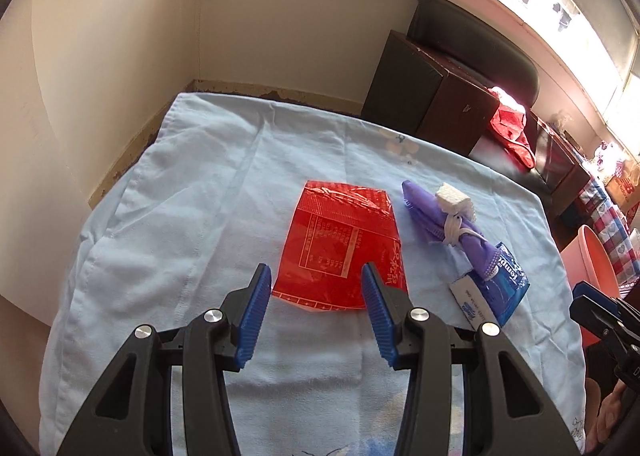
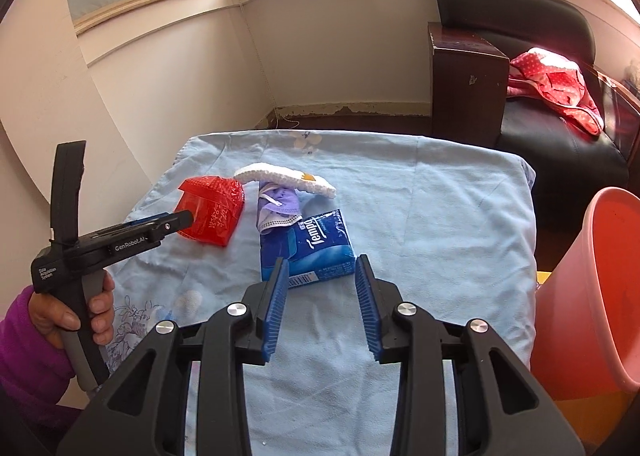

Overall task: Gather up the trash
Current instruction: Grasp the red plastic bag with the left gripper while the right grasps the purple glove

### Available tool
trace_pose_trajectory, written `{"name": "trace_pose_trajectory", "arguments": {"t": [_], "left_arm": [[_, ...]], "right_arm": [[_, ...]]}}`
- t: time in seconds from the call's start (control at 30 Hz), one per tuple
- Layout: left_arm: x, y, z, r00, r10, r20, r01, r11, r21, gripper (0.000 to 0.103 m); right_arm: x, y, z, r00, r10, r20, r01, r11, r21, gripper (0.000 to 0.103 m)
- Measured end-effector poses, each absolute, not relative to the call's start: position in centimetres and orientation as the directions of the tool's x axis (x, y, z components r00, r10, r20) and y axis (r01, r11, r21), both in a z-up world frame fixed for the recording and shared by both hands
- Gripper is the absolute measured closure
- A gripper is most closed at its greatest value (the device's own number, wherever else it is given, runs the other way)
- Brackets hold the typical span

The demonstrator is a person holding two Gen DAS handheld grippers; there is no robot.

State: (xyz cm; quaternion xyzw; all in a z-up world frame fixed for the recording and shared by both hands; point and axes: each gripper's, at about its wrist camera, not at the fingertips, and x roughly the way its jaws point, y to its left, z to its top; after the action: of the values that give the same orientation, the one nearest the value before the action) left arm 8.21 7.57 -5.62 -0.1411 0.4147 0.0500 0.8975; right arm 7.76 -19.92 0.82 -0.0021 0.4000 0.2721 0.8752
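On the pale blue cloth covering the table, we see a flat red plastic wrapper, a folded purple face mask with a white foam piece on top, and a blue Tempo tissue packet. Our left gripper hangs with its jaws wide, the near edge of the wrapper lying between its blue pads, nothing held. Our right gripper is spread wide too, just short of the tissue packet and gripping nothing. A salmon-pink plastic bucket stands beside the table at our right.
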Motion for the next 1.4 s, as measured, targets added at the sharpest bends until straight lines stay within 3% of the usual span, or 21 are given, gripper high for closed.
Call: {"name": "trace_pose_trajectory", "arguments": {"t": [0.17, 0.2, 0.23, 0.3, 0.33, 1.0, 1.17, 1.4], "left_arm": [[8.2, 7.9, -6.6, 0.651, -0.059, -0.757, -0.209, 0.945, -0.253, 0.059], [8.1, 7.9, -6.5, 0.659, -0.063, -0.749, -0.202, 0.945, -0.257, 0.068], [7.9, 7.8, -6.4, 0.669, -0.066, -0.741, -0.193, 0.947, -0.258, 0.085], [7.8, 7.7, -6.3, 0.676, -0.074, -0.733, -0.175, 0.95, -0.257, 0.101], [7.8, 7.6, -6.1, 0.683, -0.074, -0.726, -0.171, 0.951, -0.258, 0.102], [5.5, 6.8, -1.9, 0.775, -0.134, -0.617, -0.057, 0.959, -0.279, 0.103], [5.2, 6.6, -1.2, 0.783, -0.133, -0.607, -0.057, 0.957, -0.284, 0.103], [4.5, 5.6, 0.3, 0.801, -0.142, -0.582, -0.033, 0.96, -0.279, 0.103]], "right_arm": [[8.6, -18.6, 1.3, 0.512, 0.508, -0.692, -0.514, 0.827, 0.227, 0.068], [8.8, -18.3, 1.4, 0.508, 0.514, -0.692, -0.523, 0.822, 0.226, 0.068], [9.0, -17.9, 1.4, 0.504, 0.517, -0.692, -0.531, 0.817, 0.224, 0.068], [9.6, -17.0, 1.4, 0.497, 0.522, -0.693, -0.548, 0.808, 0.216, 0.068], [9.8, -16.5, 1.4, 0.494, 0.524, -0.694, -0.556, 0.804, 0.212, 0.068], [14.7, -11.8, -2.2, 0.427, 0.482, -0.765, -0.573, 0.799, 0.184, 0.068], [13.8, -12.6, -1.3, 0.442, 0.51, -0.738, -0.589, 0.786, 0.191, 0.074], [11.0, -14.3, 1.4, 0.5, 0.537, -0.679, -0.59, 0.786, 0.187, 0.075]]}}
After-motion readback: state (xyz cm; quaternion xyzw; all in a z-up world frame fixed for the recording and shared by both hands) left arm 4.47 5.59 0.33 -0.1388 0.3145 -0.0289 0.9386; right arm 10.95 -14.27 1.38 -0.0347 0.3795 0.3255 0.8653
